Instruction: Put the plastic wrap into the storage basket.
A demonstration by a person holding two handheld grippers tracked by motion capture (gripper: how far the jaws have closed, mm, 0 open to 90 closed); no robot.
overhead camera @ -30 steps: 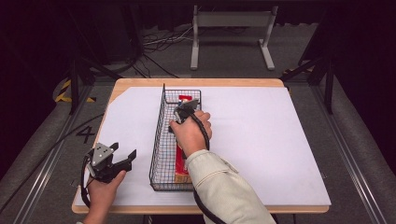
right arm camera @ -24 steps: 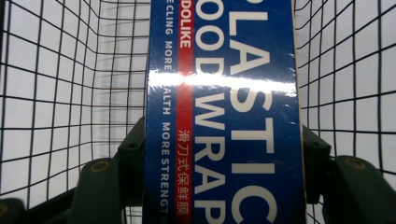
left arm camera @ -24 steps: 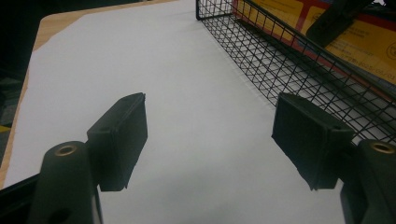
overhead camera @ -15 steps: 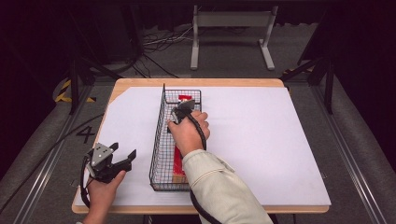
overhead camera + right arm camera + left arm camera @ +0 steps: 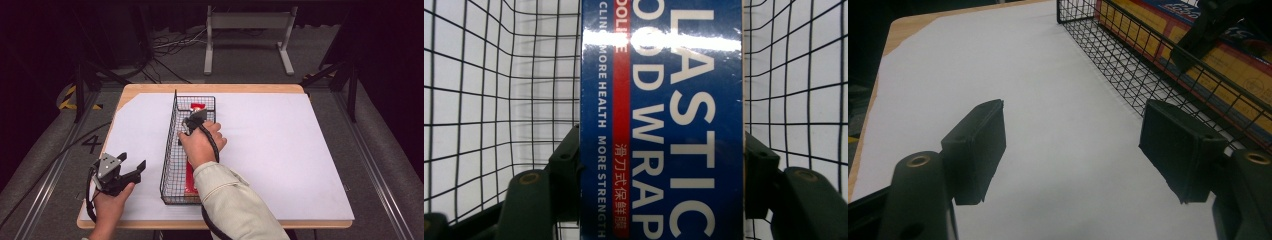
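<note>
Long, stiff plastic wrap box (image 5: 661, 120) lying flat inside the black wire basket (image 5: 170, 145), likely light, glossy and a little slippery; clamped across its narrow width by the right tool (image 5: 661, 172), a sensible hold, though an off-centre grip may let the far end dip. Left tool (image 5: 1083, 150) wide apart, holding nothing, low over the white-covered counter (image 5: 280, 150); dark room around, with cables on the floor.

**Box in basket, mid-table**

Basket (image 5: 172, 150) standing mid-table (image 5: 300, 150), running near to far. Box (image 5: 661, 125) lying lengthwise inside. Right gripper (image 5: 192, 121) in basket, jaws either side of box. Left gripper (image 5: 131, 169) near-left, outside basket.
</note>
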